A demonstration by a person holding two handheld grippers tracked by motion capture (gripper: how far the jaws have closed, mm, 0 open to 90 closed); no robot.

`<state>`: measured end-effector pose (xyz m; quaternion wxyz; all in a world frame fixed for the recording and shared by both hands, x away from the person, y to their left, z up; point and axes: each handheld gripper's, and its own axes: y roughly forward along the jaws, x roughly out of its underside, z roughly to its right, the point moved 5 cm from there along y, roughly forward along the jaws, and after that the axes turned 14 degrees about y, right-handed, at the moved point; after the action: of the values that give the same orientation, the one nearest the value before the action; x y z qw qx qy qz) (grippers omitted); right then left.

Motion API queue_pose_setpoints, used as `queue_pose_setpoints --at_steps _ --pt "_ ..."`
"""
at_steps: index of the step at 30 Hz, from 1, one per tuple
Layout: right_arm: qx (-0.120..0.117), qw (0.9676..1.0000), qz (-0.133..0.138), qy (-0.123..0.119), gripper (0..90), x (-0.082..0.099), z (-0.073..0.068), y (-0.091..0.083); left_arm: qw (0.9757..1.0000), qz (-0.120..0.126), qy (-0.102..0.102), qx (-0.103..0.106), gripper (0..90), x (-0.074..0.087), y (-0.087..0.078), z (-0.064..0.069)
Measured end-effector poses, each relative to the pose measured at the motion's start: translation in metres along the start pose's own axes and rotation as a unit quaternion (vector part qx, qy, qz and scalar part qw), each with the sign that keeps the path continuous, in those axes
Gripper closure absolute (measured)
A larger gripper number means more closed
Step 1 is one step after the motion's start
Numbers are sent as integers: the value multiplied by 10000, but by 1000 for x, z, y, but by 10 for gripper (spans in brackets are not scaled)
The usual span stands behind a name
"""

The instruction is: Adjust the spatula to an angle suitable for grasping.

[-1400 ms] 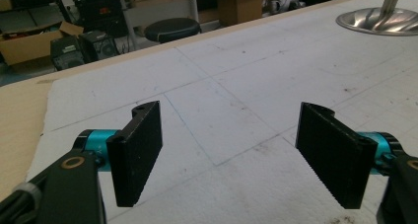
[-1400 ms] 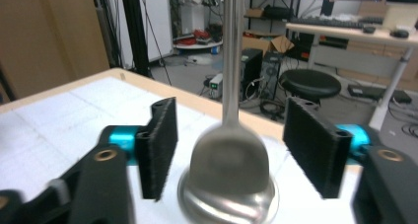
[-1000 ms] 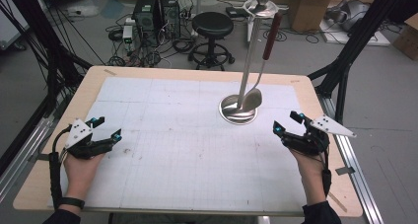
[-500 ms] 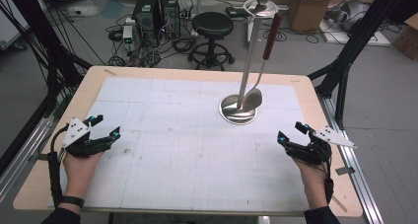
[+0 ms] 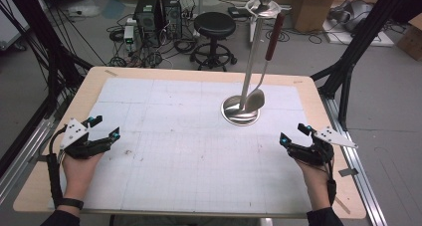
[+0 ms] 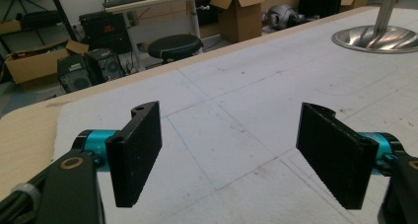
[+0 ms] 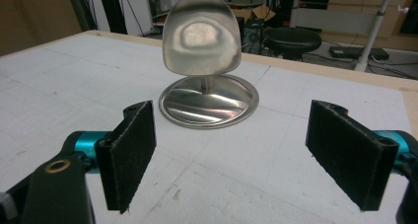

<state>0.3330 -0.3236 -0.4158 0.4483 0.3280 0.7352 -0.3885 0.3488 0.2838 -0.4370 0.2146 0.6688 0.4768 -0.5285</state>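
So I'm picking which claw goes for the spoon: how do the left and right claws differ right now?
The right claw lies nearer the stand than the left claw. The right claw's view faces the hanging spoon head-on; the left claw's view catches the stand's base at its edge. Both are open, holding nothing, low over the table.

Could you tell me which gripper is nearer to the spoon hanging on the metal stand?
The right gripper is nearer, just right of and nearer the person than the spoon. The left gripper sits far off across the table.
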Motion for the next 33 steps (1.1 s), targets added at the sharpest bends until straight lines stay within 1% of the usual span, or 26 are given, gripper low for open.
queue_pose_setpoints --at_steps 15,20,22,27,33 --pt "14 10000 -15 -22 177 0 1 2 10000 1 12 -12 259 0 -1 0" --pt "42 9999 -108 -28 174 2 2 4 10000 -24 15 -8 259 0 0 0" --pt "32 9999 -96 -66 174 2 2 5 10000 -15 7 -11 259 0 0 0" --pt "46 9999 -120 -29 174 3 2 6 10000 -32 32 16 260 0 -1 0" --pt "54 9999 -107 -43 174 2 2 5 10000 -15 33 8 260 -1 -1 0"
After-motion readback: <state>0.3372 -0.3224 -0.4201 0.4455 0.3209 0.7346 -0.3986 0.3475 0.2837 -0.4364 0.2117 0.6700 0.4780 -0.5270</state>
